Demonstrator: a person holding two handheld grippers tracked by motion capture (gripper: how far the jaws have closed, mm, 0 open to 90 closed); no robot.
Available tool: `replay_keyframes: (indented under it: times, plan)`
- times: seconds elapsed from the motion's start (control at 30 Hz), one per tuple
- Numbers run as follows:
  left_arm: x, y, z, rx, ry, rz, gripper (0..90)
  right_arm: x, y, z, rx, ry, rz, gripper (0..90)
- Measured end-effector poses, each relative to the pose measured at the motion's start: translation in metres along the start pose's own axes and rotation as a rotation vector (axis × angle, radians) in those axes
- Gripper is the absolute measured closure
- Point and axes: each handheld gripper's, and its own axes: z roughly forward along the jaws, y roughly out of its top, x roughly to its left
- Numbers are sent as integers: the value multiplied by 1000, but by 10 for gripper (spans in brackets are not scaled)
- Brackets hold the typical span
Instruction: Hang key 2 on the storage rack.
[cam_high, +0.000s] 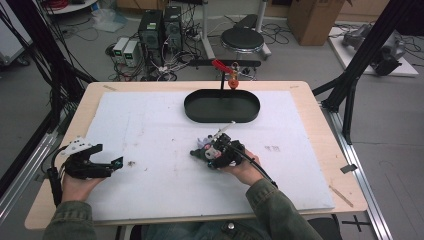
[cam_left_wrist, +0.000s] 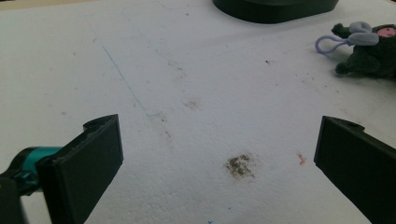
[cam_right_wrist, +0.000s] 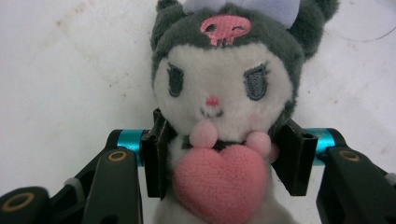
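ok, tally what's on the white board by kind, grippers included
Plush toy: 1, lying between the right gripper's pads
Black oval tray: 1, with a stand rising at its far side
Handheld grippers: 2, left gripper with jaws wide apart over bare board, right gripper closed on the plush toy's body
Total: 4

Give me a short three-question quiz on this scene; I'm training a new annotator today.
1. True or false: the right hand-held gripper has its jaws around the plush toy.
2. What pink shape does the toy carry on its front?
A. star
B. heart
C. flower
3. Are the left hand-held gripper jaws holding anything?

Key:
1. True; the pads press its body.
2. B.
3. No; they stand wide apart over the bare white board.
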Motion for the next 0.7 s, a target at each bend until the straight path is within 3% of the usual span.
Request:
replay_keyframes:
  times: [0.2,0.5,0.7]
  plan:
    - [0,0,0,-1,0,-3,17,1,0,-8,-21,18,-20,464]
    - [-1,0,1,-4,-2,-3,17,-5,11,-36,-39,-8,-70,464]
    - [0,0,0,-4,-4,-3,17,-10,27,-59,-84,18,-54,464]
